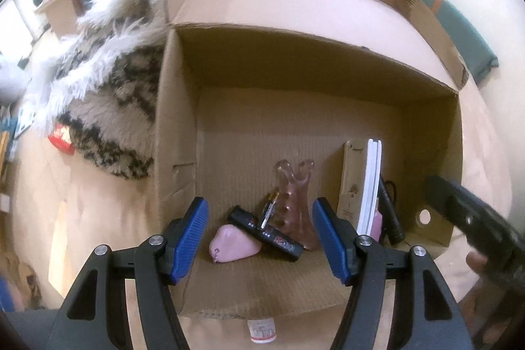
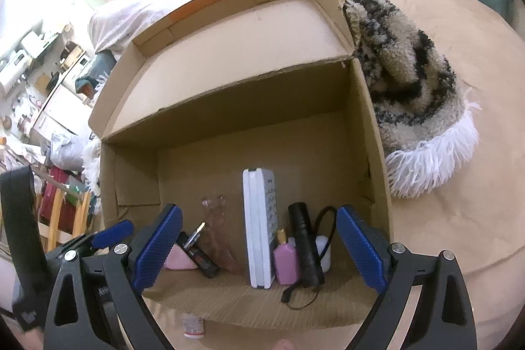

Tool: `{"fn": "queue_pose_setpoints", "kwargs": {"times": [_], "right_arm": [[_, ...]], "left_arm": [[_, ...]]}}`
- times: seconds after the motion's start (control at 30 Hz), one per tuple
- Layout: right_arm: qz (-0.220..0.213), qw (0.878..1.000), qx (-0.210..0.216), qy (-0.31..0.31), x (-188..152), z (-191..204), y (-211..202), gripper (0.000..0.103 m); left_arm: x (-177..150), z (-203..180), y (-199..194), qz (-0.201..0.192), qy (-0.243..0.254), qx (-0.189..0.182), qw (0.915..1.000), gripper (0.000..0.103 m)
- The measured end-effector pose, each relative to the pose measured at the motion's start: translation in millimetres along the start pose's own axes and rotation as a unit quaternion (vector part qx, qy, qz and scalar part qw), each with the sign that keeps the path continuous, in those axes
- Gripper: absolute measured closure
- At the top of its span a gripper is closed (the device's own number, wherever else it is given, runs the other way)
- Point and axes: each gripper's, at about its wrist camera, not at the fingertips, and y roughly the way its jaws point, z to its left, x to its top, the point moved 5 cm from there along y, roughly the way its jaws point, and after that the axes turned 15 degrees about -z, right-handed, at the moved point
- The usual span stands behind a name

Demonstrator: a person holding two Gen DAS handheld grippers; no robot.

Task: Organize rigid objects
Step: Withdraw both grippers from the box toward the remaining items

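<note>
I have the open cardboard box filling both views, its flaps folded back toward the upper frame and most of its floor bare beyond the things. Upper left of the left view, the shaggy rug presses against the box wall. Along the near wall, centre of frame, stand a white remote, a pink glass vase, a black flashlight, a pink stone and a small pink bottle. Only the right view shows the flashlight's cord looping out. My left gripper is half spread, my right gripper wide; both empty above the box's near edge.
</note>
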Motion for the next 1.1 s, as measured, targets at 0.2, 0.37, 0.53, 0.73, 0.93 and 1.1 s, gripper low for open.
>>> {"fn": "queue_pose_setpoints", "kwargs": {"times": [0.2,0.37,0.53,0.73,0.93,1.1], "right_arm": [[-0.018,1.000,0.009,-0.004,1,3,-26,0.002],[-0.012,1.000,0.018,0.011,-12,2,-41,0.002],[-0.007,1.000,0.026,0.006,-26,9,-54,0.002],[0.008,1.000,0.029,0.005,-46,13,-63,0.002],[0.046,0.998,0.036,0.025,-70,12,-59,0.002],[0.085,0.995,0.031,0.037,-89,12,-44,0.002]], "left_arm": [[5,7,-31,-0.008,0.003,0.007,0.9999,0.040],[7,15,-56,-0.021,0.005,0.016,0.9997,0.040],[-5,26,-67,-0.017,-0.012,0.023,0.9995,0.040],[-32,38,-69,-0.007,-0.020,0.039,0.9990,0.040],[-53,48,-65,-0.008,-0.020,0.051,0.9984,0.040],[-69,50,-41,0.031,-0.025,0.046,0.9982,0.040]]}}
